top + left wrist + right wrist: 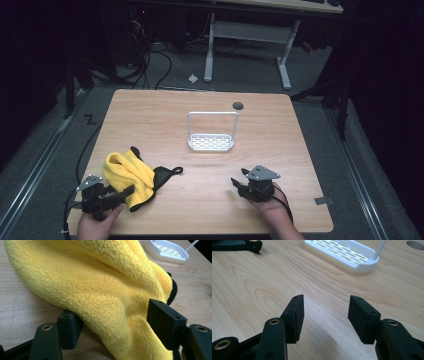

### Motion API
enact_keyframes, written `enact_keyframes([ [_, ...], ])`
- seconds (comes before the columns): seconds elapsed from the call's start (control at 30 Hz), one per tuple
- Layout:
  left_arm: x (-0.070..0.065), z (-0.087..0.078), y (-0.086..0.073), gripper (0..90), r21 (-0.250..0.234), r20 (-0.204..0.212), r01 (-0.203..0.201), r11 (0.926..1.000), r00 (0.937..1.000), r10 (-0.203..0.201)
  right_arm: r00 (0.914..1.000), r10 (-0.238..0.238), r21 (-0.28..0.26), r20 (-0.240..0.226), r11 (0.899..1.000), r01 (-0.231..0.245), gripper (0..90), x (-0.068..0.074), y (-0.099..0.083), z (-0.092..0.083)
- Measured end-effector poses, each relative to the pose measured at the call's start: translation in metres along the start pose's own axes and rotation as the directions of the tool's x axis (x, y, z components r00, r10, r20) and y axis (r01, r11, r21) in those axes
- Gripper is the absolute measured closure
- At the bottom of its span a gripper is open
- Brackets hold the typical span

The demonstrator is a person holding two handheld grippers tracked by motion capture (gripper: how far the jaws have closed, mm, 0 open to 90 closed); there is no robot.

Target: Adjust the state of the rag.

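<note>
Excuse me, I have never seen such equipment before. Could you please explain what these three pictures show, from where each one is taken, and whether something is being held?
A person sits at a light wooden table and holds a black hand-held two-jaw gripper in each hand. The high view looks down from above: the left gripper is at the lower left, the right gripper at the lower right. The other two pictures come from small cameras riding on the grippers, looking along their jaws.

On the table lie a fluffy yellow cloth with black edging and a white slotted plastic tray with a tall loop handle.

In the left gripper view, the cloth lies between the open jaws, but the pads do not seem to press it, so it is not gripped yet. The right gripper is open and empty above bare wood.
</note>
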State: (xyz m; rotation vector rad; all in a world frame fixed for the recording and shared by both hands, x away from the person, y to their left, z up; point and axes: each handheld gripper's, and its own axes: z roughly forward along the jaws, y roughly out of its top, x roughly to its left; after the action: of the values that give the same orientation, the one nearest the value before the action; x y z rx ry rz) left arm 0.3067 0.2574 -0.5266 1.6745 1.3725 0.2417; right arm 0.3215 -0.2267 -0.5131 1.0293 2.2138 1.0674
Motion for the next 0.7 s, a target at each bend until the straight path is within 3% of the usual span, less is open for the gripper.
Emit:
enact_keyframes([
  [0.17, 0.003, -0.002, 0.001, 30.1, -0.001, -0.012, 0.000, 1.0000, 0.9999, 0.000, 0.9995, 0.030, 0.004, 0.010, 1.000, -0.030, 47.3, -0.003, 0.000, 0.000],
  [0.43, 0.011, -0.010, 0.003, 29.6, -0.021, -0.017, 0.021, 0.9996, 0.9996, -0.021, 0.9997, 0.019, 0.007, 0.014, 1.000, -0.019, 47.3, -0.002, 0.000, 0.000],
  [0.6, 0.012, -0.008, 0.004, 67.3, -0.015, -0.042, 0.008, 0.9999, 0.9991, -0.009, 0.9997, 0.021, 0.011, 0.015, 1.000, -0.021, 47.3, -0.002, 0.000, 0.001],
  [0.67, 0.010, -0.003, 0.005, 75.2, 0.016, -0.071, -0.041, 0.9990, 0.9966, 0.042, 0.9996, 0.026, 0.013, 0.015, 1.000, -0.026, 47.3, -0.002, 0.000, 0.001],
  [0.7, 0.010, -0.003, 0.005, 77.2, 0.016, -0.071, -0.041, 0.9990, 0.9966, 0.042, 0.9996, 0.026, 0.013, 0.015, 1.000, -0.026, 47.3, -0.002, 0.000, 0.001],
])
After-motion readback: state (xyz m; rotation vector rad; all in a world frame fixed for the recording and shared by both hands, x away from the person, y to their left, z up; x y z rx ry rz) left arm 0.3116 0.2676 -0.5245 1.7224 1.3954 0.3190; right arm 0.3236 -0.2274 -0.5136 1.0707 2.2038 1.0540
